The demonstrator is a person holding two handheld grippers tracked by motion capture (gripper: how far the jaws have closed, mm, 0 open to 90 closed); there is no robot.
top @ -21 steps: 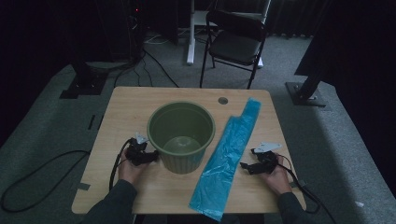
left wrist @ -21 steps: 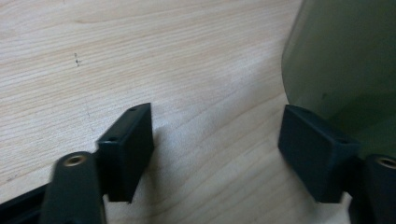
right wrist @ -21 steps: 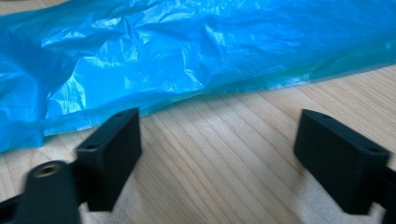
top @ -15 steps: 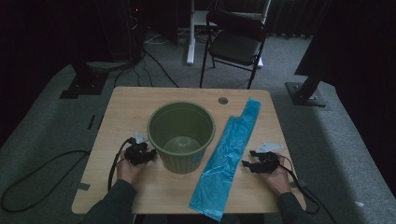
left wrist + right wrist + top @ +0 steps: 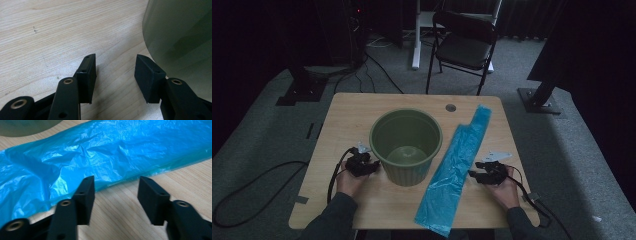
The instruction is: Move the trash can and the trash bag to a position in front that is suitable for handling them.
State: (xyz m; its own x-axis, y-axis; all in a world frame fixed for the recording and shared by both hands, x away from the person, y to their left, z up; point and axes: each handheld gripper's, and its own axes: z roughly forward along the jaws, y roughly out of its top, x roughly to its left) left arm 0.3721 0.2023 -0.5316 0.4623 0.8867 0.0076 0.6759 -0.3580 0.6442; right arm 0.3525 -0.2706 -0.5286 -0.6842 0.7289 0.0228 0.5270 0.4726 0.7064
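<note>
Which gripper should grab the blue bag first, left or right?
Right. The right gripper sits open beside the blue bag; the left gripper has the bin between it and the bag.

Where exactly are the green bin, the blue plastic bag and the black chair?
green bin (image 5: 408, 172): high view, on its outer front wall.
blue plastic bag (image 5: 457, 162): high view, on the middle of its flat length.
black chair (image 5: 464, 50): high view, on its seat.

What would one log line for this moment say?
left gripper: open, beside green bin | right gripper: open, at blue bag edge | bag flat on table
</note>
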